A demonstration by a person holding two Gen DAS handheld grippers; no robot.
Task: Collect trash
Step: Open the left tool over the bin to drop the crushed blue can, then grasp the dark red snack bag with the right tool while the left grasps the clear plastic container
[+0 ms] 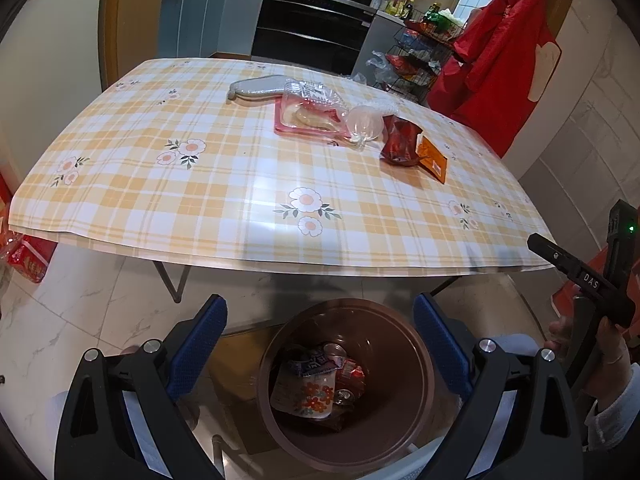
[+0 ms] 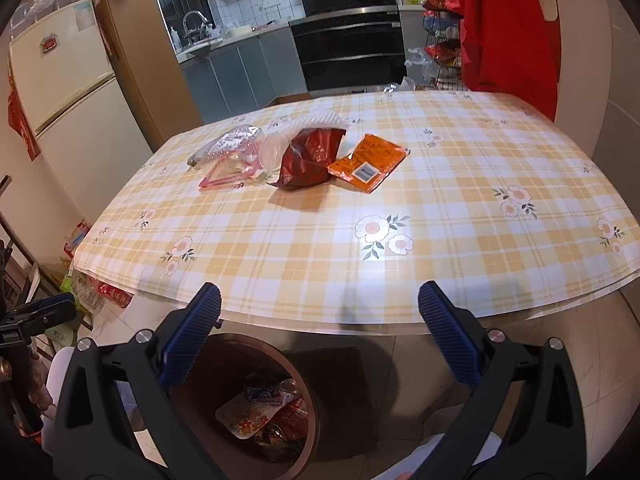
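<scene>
Table (image 1: 200, 200) with yellow plaid floral cloth fills most of both views; its near edge sits just beyond your fingertips. Brown round bin (image 1: 420, 360) stands on the floor below that edge, directly under your left gripper (image 1: 320, 336). In the right wrist view the bin (image 2: 224, 344) is low and left of your right gripper (image 2: 320, 320).

Bin contents: a floral-printed wrapper (image 1: 308, 394) and other crumpled packets.

Trash left on the table, well ahead of both grippers, grouped at the far side: pink tray under clear plastic (image 1: 308, 118), dark red foil bag (image 2: 310, 156), orange packet (image 2: 368, 162), clear round lid (image 1: 362, 124), grey pouch (image 1: 256, 88) behind the tray.

Both your grippers are pitched down toward the bin and table edge. Left jaws spread wide, nothing between the blue pads (image 1: 200, 340). Right jaws likewise wide apart, released, touching nothing. Your right hand (image 1: 608, 344) shows at the left view's right edge.
</scene>
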